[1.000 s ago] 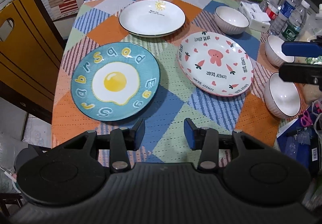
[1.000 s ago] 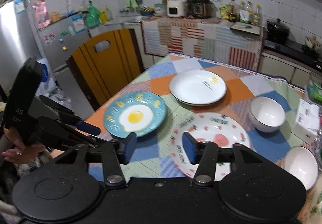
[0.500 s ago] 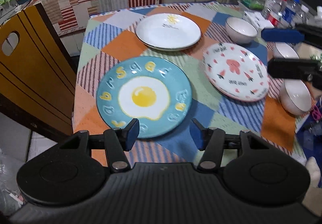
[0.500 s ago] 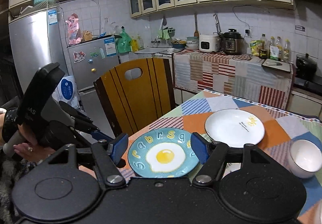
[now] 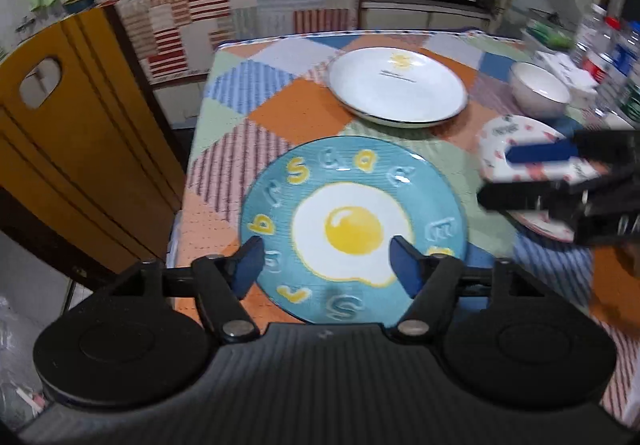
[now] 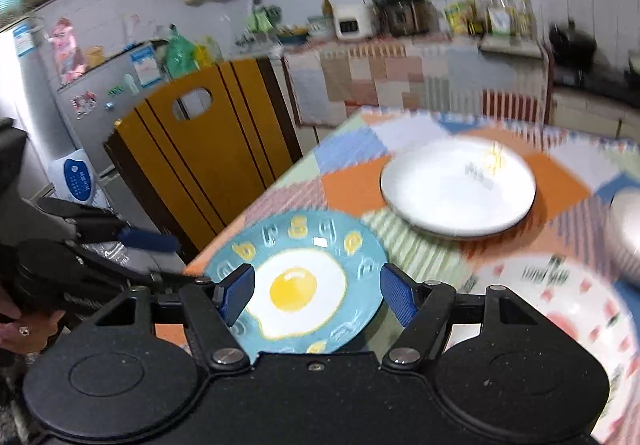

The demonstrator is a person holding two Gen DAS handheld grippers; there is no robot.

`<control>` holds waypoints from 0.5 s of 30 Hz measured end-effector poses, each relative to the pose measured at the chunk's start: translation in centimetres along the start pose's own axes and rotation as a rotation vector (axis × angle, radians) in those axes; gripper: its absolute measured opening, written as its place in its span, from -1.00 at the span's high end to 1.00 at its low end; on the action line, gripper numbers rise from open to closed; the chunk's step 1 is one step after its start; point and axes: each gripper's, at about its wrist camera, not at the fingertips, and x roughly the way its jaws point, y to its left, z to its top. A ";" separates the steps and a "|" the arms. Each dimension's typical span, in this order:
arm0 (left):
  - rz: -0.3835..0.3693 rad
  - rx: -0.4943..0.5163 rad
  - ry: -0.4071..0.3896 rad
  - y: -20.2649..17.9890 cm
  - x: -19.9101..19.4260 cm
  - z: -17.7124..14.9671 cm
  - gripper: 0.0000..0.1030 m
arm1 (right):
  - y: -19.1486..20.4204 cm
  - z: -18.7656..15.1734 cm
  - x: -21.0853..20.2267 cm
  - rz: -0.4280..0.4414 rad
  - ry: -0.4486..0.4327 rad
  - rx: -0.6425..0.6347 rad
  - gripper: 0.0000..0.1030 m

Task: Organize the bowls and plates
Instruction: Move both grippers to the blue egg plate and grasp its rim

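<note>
A blue plate with a fried-egg picture (image 5: 352,229) lies near the table's front left corner; it also shows in the right wrist view (image 6: 296,277). My left gripper (image 5: 326,265) is open, its jaws wide apart above the plate's near part. My right gripper (image 6: 316,295) is open and hovers over the same plate from the right; it also shows in the left wrist view (image 5: 532,177), in front of the pink-patterned plate (image 5: 516,133). A white plate (image 5: 398,85) sits further back. A white bowl (image 5: 538,89) stands at the right.
A patchwork cloth (image 5: 248,149) covers the table. A yellow chair back (image 5: 72,149) stands close at the table's left edge. Water bottles (image 5: 612,53) and a white box (image 5: 568,73) crowd the far right. A kitchen counter (image 5: 248,1) lies behind.
Both grippers have opened wider and moved in over the blue egg plate. The right gripper has swung left, across the pink plate.
</note>
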 end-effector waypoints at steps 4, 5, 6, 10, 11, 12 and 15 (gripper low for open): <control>0.061 0.011 0.002 1.3 1.9 -0.6 -0.51 | -1.1 -1.9 2.4 -0.021 0.048 0.117 -0.35; 0.088 0.043 0.002 1.4 2.2 -0.7 -0.52 | -1.5 -2.3 2.7 -0.025 0.056 0.159 -0.35; 0.107 0.064 0.008 1.5 2.5 -0.8 -0.53 | -1.7 -2.6 3.0 -0.023 0.062 0.188 -0.35; 0.035 -0.034 0.110 3.0 4.2 -0.5 -0.54 | -2.2 -4.0 3.8 -0.013 0.100 0.293 -0.32; 0.005 -0.079 0.135 3.4 4.6 -0.5 -0.54 | -2.3 -4.2 4.0 -0.002 0.118 0.333 -0.32; -0.004 -0.105 0.155 3.6 4.9 -0.6 -0.53 | -2.4 -4.6 4.2 0.020 0.129 0.383 -0.32; -0.020 -0.149 0.177 4.2 5.3 -0.5 -0.50 | -2.0 -5.8 4.8 0.038 0.157 0.427 -0.32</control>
